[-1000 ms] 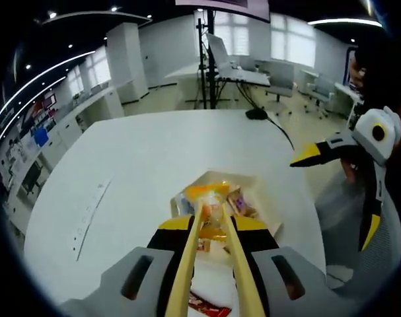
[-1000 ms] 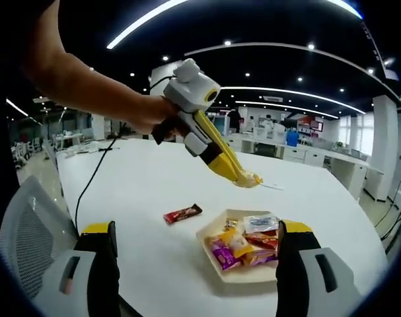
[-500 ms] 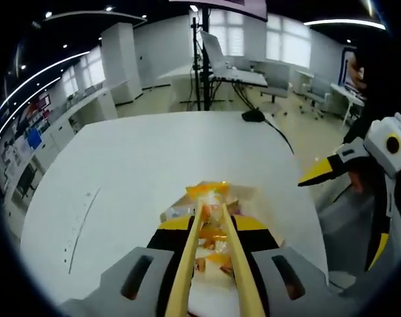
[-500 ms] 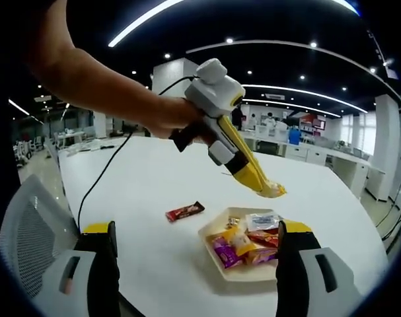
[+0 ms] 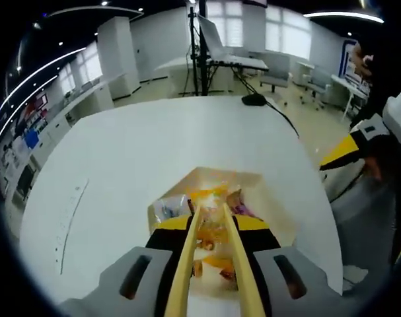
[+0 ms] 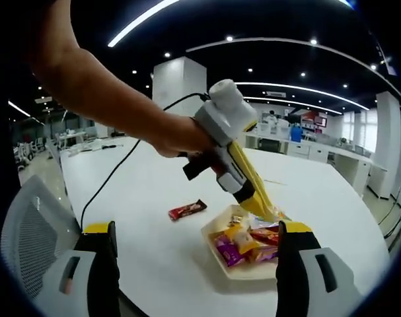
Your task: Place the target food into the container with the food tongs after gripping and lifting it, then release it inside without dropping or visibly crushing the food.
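Note:
A beige tray point(image 5: 256, 179) point(image 6: 217, 255) on the white table holds several wrapped snacks. My left gripper point(image 5: 212, 228) point(image 6: 228, 132) is shut on yellow food tongs point(image 5: 187, 264) point(image 6: 253, 181). The tong tips pinch an orange-yellow snack packet point(image 5: 210, 196) point(image 6: 275, 212), low over the tray's far side and right above the snacks lying there. My right gripper point(image 6: 197, 264) stands open with nothing between its jaws, near the table edge in front of the tray; it also shows at the right in the left gripper view point(image 5: 359, 142).
A red chocolate bar point(image 6: 188, 210) lies on the table point(image 5: 141, 152) left of the tray. A black cable point(image 6: 111, 178) runs across the table's far side. A mesh chair point(image 6: 28, 244) stands at the near edge. Desks and chairs fill the room behind.
The left gripper has carried the tongs and the packet down and across, from above the table to just over the tray. The right gripper has stayed open and still.

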Demonstrator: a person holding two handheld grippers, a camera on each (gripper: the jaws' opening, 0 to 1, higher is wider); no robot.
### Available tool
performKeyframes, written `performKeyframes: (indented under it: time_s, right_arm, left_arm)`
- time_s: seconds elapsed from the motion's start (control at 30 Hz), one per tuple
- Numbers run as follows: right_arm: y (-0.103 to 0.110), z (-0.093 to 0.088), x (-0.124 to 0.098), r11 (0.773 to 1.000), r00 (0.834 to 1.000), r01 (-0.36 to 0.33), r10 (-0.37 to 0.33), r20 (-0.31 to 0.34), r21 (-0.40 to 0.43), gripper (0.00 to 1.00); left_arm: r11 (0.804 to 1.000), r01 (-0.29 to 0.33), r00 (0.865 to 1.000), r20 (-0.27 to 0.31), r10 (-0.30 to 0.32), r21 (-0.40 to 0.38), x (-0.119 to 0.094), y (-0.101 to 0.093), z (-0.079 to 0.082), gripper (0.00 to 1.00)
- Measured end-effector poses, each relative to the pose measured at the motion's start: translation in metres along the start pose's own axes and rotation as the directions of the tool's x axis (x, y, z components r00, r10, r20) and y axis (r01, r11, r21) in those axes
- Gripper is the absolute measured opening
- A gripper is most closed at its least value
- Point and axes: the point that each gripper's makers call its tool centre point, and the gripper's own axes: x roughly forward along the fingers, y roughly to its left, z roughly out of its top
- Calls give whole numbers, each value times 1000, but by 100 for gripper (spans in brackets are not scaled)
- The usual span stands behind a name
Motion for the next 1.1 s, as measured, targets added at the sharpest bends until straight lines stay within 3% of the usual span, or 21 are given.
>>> performKeyframes:
  time_s: [0.2,0.4,0.53,0.7,0.73,0.9,1.0,1.1]
  right_arm:
    - [3,-1,1,1000,1000,-18,18,-6,-1,99]
    - [3,-2,2,1000,1000,-17,17,-12,-4,99]
    - [1,-1,1,1000,1000,-7,7,-9,-4,99]
    - [3,-2,1,1000,1000,-10,10,-12,-11,99]
    - [2,-2,1,1000,1000,-7,7,-12,-15,99]
    - [0,-3,1,1000,1000,1,-1,-16,-13,99]
    - [1,-3,1,1000,1000,-1,1,-18,-15,99]
    - [1,-3,2,1000,1000,-5,5,-20,-13,99]
  left_arm:
    - [1000,-13,999,42,13,-14,-3,1,5,23]
    - [993,-100,991,87,105,-57,-34,23,2,25]
    - [975,-176,973,128,193,-133,-67,37,-3,26]
    - [952,-226,956,143,258,-206,-101,47,-19,26]
    - [942,-249,947,147,285,-223,-111,49,-23,26]
    - [923,-290,932,146,333,-255,-142,45,-48,26]
    - [908,-281,933,131,334,-309,-153,38,-69,26]
    - [891,-307,925,115,362,-334,-164,33,-87,26]
